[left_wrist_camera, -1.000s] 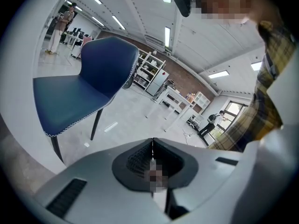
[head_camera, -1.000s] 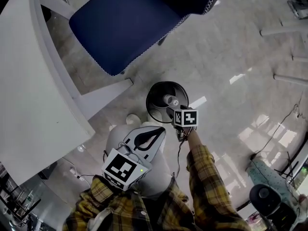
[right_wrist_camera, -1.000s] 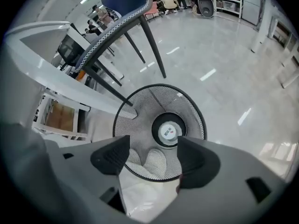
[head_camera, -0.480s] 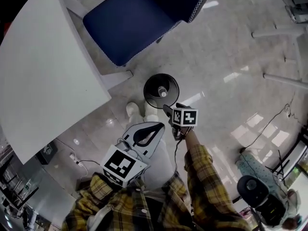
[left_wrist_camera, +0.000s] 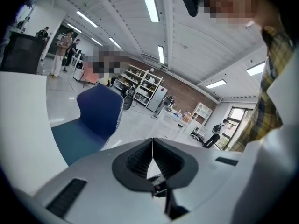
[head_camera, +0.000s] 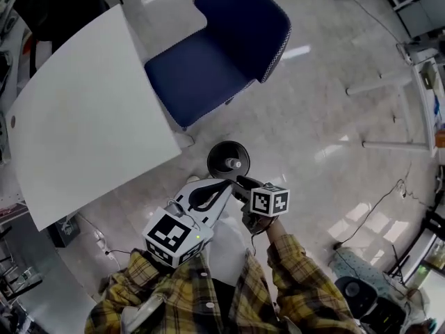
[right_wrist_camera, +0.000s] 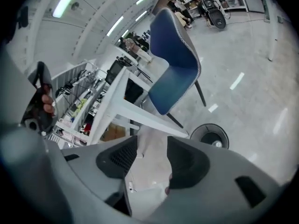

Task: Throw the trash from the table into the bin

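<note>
Both hands have come up from the floor. A second ago the right hand-held gripper [head_camera: 243, 184] was low, right over the bin [head_camera: 215, 164], and the bin looked big and close. Now the bin looks smaller and sits farther below, on the floor beside the leg of the tabletop [head_camera: 83, 117] and near the blue chair [head_camera: 208, 68].

A small pale piece [head_camera: 235, 163] lies inside the bin - I think that is the trash. It was already in there a second ago, so the drop seems to be done.

The right hand-held gripper has its jaws partly apart and they are closing. Its own view shows only floor in the gap, so it holds nothing. The left hand-held gripper [head_camera: 224, 186] has its jaws pressed together with nothing between them. It has come up too, and hangs next to the right one above the bin.

So what does this mean for the job? Both hands are free, and the person is standing up again. More of the tabletop shows now than before, and the part I can see has no trash on it. If that is all of it, the job may be finished. The far edge by the dark things is out of sight, though - so I cannot be sure.
</note>
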Available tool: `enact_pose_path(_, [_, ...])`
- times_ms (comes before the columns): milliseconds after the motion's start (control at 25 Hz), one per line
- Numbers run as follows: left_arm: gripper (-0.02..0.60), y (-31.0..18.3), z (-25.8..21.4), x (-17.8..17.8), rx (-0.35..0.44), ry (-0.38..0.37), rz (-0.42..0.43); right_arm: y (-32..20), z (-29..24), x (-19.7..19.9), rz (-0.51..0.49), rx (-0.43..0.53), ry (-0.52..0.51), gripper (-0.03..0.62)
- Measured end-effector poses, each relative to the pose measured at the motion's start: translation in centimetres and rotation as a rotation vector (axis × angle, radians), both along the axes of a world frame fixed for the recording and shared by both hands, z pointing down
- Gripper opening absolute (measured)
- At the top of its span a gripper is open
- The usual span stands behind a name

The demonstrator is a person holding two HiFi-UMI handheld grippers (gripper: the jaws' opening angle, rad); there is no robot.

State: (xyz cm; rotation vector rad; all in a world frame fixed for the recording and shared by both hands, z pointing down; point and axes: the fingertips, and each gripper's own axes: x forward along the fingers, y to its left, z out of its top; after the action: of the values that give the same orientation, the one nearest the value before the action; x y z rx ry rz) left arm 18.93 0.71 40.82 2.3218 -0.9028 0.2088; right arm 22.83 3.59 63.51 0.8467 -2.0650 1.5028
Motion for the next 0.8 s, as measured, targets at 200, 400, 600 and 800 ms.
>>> enact_pose_path(200, [0.011,-1.0,-5.1,-1.2,0.098,0.007,-0.048,-2.1,-12.1,-1.3,-0.021,0.248,-0.093,0.132])
enact_pose_path(400, [0.011,-1.4,-11.0,-1.5,0.202,-0.004,-0.087,-3.3,-23.8,-1.8,-0.028,0.499,-0.127,0.095])
enact_pose_path(600, [0.011,-1.7,-15.5,-3.8,0.309,-0.021,-0.149,-4.8,-33.3,-4.2,-0.052,0.684,-0.196,0.087])
enact_pose_path(800, [0.011,-0.4,-18.3,-6.8,0.371,-0.009,-0.219,-4.8,-40.1,-7.0,-0.051,0.812,-0.256,0.054])
